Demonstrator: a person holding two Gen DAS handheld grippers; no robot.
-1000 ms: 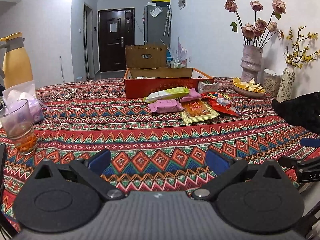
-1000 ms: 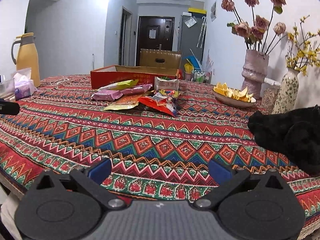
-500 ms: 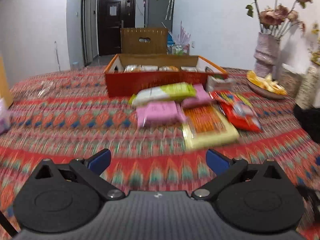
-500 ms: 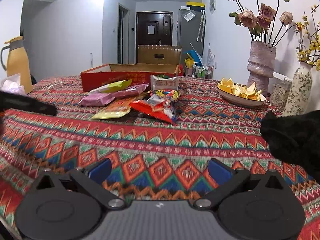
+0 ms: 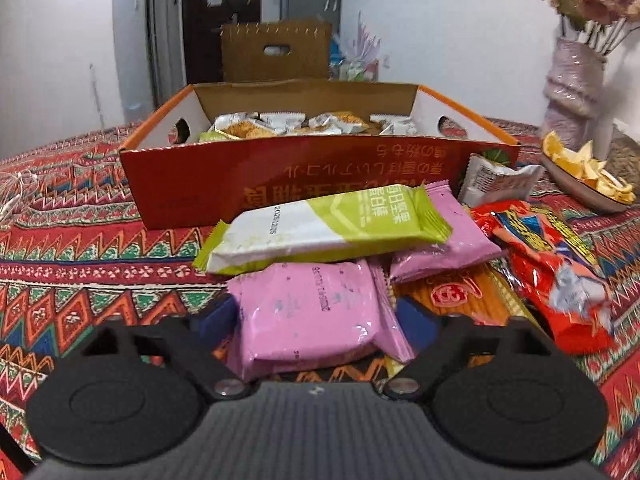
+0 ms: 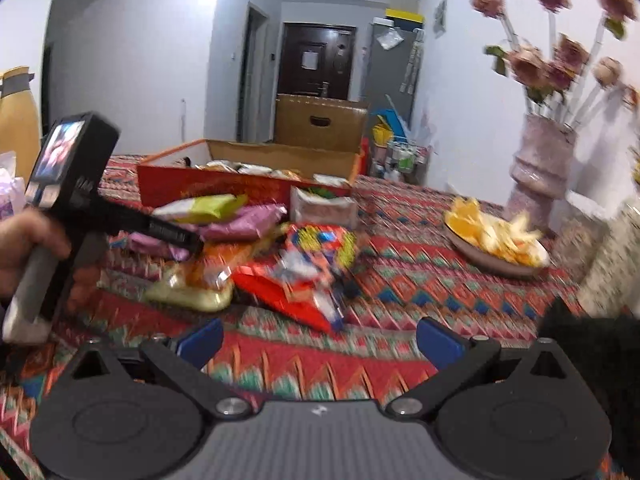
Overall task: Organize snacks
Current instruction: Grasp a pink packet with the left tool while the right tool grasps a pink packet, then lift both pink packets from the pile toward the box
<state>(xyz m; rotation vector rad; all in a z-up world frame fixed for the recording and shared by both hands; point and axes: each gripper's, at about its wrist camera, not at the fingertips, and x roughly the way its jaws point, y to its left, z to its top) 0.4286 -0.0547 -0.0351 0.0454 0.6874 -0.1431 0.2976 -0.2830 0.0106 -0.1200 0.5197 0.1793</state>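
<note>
My left gripper [image 5: 316, 316] is open, its blue fingers either side of a pink snack packet [image 5: 312, 312] on the patterned tablecloth. Behind it lie a green-and-white bar [image 5: 320, 232], a second pink packet [image 5: 444, 248], an orange-yellow packet [image 5: 464, 292], a red packet [image 5: 548, 268] and a small white packet [image 5: 496, 180]. The red cardboard box [image 5: 240, 184] behind them holds several wrapped snacks. My right gripper [image 6: 320, 338] is open and empty over the cloth, short of the red packet [image 6: 304, 276]. The left gripper's body [image 6: 80, 200] shows at the right wrist view's left.
A plate of orange peel [image 6: 496, 240] and a pink vase of dried roses [image 6: 540, 168] stand at the right. A black furry object [image 6: 592, 344] lies near right. A yellow jug [image 6: 16, 120] stands at far left. A brown box [image 5: 276, 52] sits behind the red one.
My left gripper has moved forward across the table to the snack pile and now straddles the pink packet. My right gripper has also moved forward toward the pile.
</note>
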